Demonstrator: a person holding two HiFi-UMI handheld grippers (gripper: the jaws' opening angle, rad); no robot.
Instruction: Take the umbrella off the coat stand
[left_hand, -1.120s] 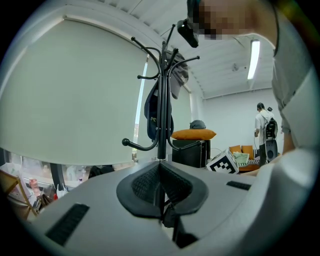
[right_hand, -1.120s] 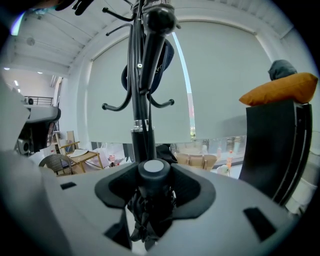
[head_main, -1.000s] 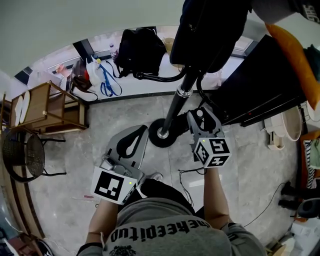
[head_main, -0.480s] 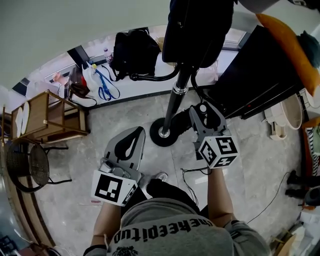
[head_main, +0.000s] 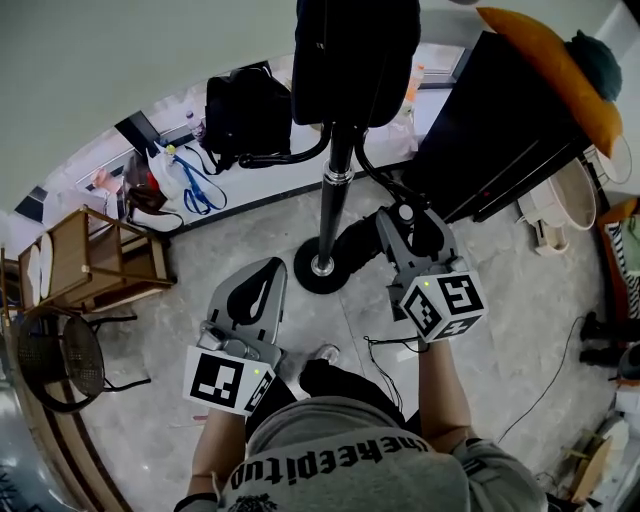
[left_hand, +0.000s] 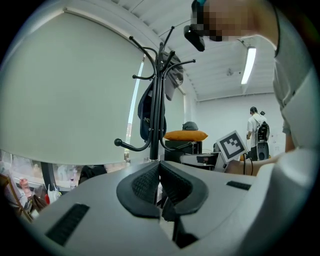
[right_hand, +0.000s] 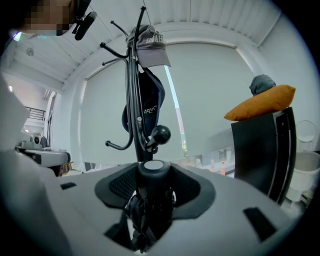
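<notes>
The black coat stand (head_main: 335, 185) rises from its round base (head_main: 318, 270) just ahead of me, with a dark bag (head_main: 355, 50) hung on it. In the right gripper view the stand (right_hand: 134, 100) also carries a grey cap (right_hand: 148, 42). My right gripper (head_main: 402, 218) is shut on the folded black umbrella (right_hand: 152, 197), whose light-capped handle end (right_hand: 153, 166) sticks up between the jaws, just right of the pole and clear of the hooks. My left gripper (head_main: 266, 272) is shut and empty, low and left of the base; its pads (left_hand: 147, 182) meet.
A black cabinet (head_main: 490, 130) with an orange cushion (head_main: 545, 60) stands close on the right. A black backpack (head_main: 245, 105) and bags lie by the wall. A wooden shelf (head_main: 90, 260) and wire stool (head_main: 50, 355) are at left. A cable (head_main: 385, 350) trails on the floor.
The head view has swung, so the stand sits further left. The right gripper with the umbrella stands slightly further from the pole. The left gripper has barely moved.
</notes>
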